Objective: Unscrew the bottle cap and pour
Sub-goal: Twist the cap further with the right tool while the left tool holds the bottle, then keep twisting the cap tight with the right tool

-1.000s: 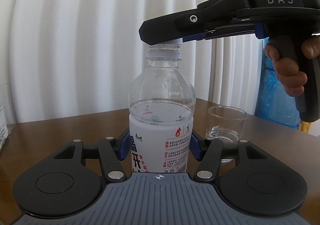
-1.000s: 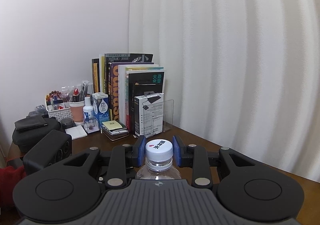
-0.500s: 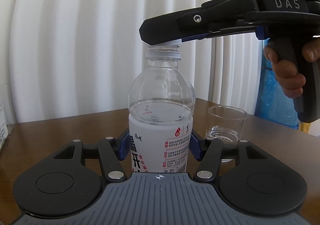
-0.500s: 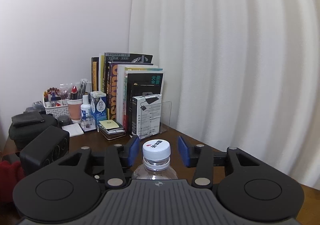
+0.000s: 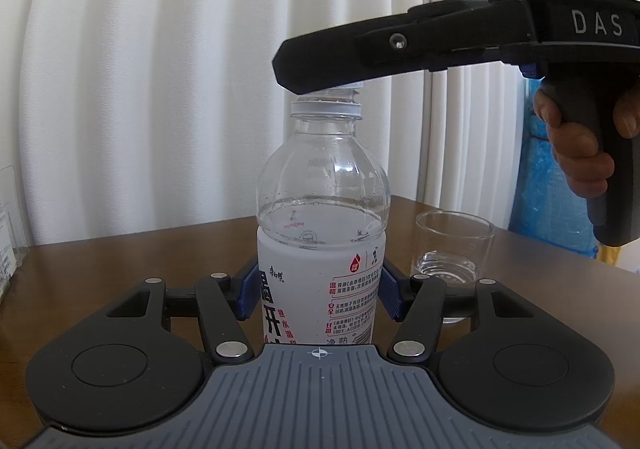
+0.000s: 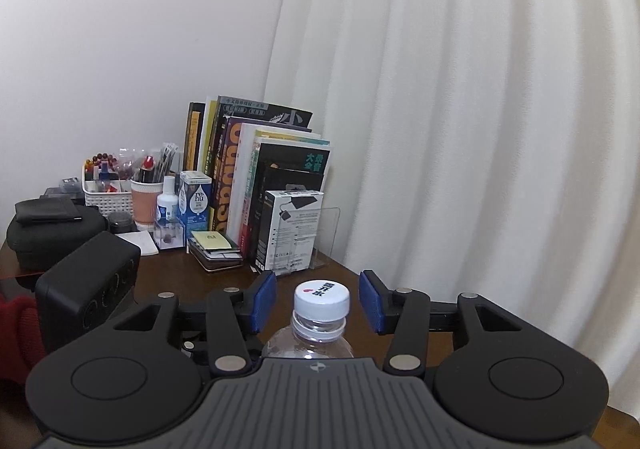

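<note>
Nearest the left wrist camera, the left gripper (image 5: 318,299) is closed on the labelled body of the water bottle (image 5: 320,249), its blue pads (image 5: 247,295) pressed against either side of the white label. That bottle stands upright on the brown wooden table (image 5: 120,273), about two-thirds full. Just right of it and a little farther off stands an empty drinking glass (image 5: 454,245), apart from the bottle.

Up at the bottle's neck, the right gripper (image 6: 318,303) has its jaws spread, with a clear gap on both sides of the white cap (image 6: 322,301); it holds nothing. The cap sits on the threads, so the unscrewing does not look finished.

To do this step well, the right gripper should probably be centred so both pads meet the cap's ribbed side wall evenly, level with it rather than riding over its top edge. It should close firmly before turning, since a smooth plastic cap is likely to slip under a light hold. The left gripper's job is to keep the bottle from spinning or tipping; squeezing too hard may push water up once the cap is loose.

Farther back stand a row of books (image 6: 256,177) and the white curtain (image 6: 480,109).
</note>
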Demonstrator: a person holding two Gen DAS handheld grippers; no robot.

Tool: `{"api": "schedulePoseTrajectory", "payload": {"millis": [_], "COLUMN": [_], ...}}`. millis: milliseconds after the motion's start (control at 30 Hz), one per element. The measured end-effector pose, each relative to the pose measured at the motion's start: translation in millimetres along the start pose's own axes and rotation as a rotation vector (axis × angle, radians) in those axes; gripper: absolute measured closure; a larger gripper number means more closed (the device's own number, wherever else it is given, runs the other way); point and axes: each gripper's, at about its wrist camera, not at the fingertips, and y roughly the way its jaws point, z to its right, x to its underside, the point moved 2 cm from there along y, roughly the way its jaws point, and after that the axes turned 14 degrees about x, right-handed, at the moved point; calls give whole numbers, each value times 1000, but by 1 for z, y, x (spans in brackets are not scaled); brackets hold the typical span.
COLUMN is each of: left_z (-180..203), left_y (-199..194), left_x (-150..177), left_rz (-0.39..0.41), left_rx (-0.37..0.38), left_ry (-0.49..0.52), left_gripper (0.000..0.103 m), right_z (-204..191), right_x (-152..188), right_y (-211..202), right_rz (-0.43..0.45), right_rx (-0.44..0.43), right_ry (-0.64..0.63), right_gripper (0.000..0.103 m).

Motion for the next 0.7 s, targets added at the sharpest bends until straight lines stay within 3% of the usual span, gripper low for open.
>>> {"api": "schedulePoseTrajectory", "payload": {"millis": [333,400,700], "left_z": [-3,-3,-3], "left_y": [1,2,3], "left_x": [-2,-2,-1], "left_rz": [-1,1,2], "left_rx": [1,1,8], "left_ry": [-2,-1,14], "left_gripper": [45,45,45], "right_z": [8,10,28], "right_x": [3,4,8], "right_y": [4,4,5], "right_rz": [-17,-20,-16], "right_rx": [-3,-16,-85], "right_ry": [50,67,191], "right_gripper": [62,70,71]}}
